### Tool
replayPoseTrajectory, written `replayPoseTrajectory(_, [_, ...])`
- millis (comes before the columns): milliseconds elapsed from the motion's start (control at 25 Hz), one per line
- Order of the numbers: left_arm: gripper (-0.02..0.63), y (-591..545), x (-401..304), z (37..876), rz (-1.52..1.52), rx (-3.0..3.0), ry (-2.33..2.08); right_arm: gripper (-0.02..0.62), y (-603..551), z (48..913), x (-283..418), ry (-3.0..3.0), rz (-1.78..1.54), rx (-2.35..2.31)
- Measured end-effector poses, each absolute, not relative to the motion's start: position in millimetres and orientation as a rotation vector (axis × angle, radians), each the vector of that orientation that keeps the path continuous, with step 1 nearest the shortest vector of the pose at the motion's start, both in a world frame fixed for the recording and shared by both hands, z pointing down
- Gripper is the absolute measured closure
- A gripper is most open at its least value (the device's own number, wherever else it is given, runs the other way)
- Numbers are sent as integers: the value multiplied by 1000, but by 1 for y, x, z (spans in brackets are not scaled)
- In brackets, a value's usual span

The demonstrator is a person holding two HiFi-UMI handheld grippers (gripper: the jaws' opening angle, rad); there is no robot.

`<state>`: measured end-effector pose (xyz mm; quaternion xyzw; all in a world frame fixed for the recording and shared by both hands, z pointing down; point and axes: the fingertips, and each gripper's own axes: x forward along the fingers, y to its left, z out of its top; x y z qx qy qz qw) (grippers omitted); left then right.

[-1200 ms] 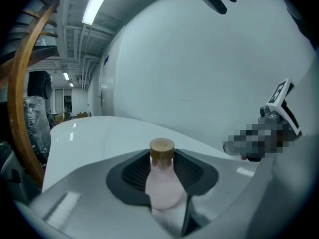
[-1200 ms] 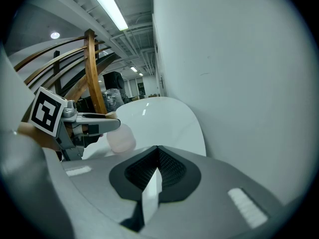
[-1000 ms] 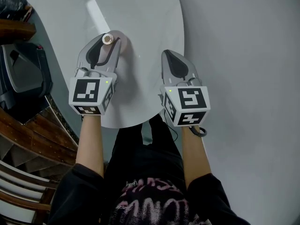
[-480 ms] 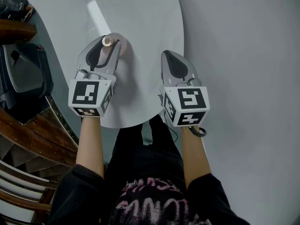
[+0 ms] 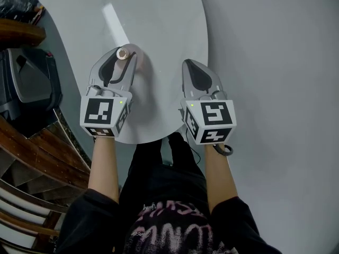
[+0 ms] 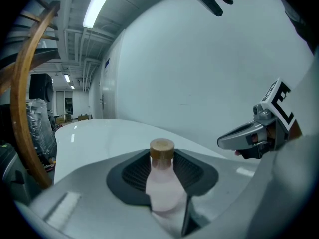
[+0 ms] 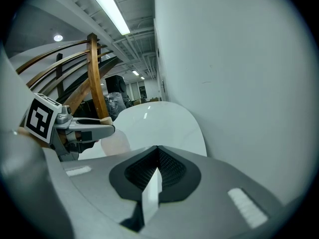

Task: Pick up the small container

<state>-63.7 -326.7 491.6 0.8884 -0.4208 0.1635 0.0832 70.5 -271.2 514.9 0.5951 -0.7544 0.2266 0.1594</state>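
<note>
The left gripper (image 6: 162, 159) is pinching the smooth bottle (image 6: 162, 189), so it may be slipping out. The right gripper (image 7: 158, 152) is sitting closed, empty.

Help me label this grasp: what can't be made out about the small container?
- Base of the small container: left gripper view, hidden behind the jaws of the left gripper.
- Whether it clears the table: head view, only its top shows from above.
- Contents: pale body shows nothing, either view.

One small container (image 6: 162, 185), two grippers (image 5: 121, 55) (image 5: 189, 63), one table (image 5: 159, 25)
</note>
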Motion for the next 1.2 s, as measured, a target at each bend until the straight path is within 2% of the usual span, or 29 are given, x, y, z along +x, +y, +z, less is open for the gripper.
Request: replayPoseTrajectory(1200, [466,-278,-86,436,436,2611,-1387,581,-251,446,60,-2268,504,1707])
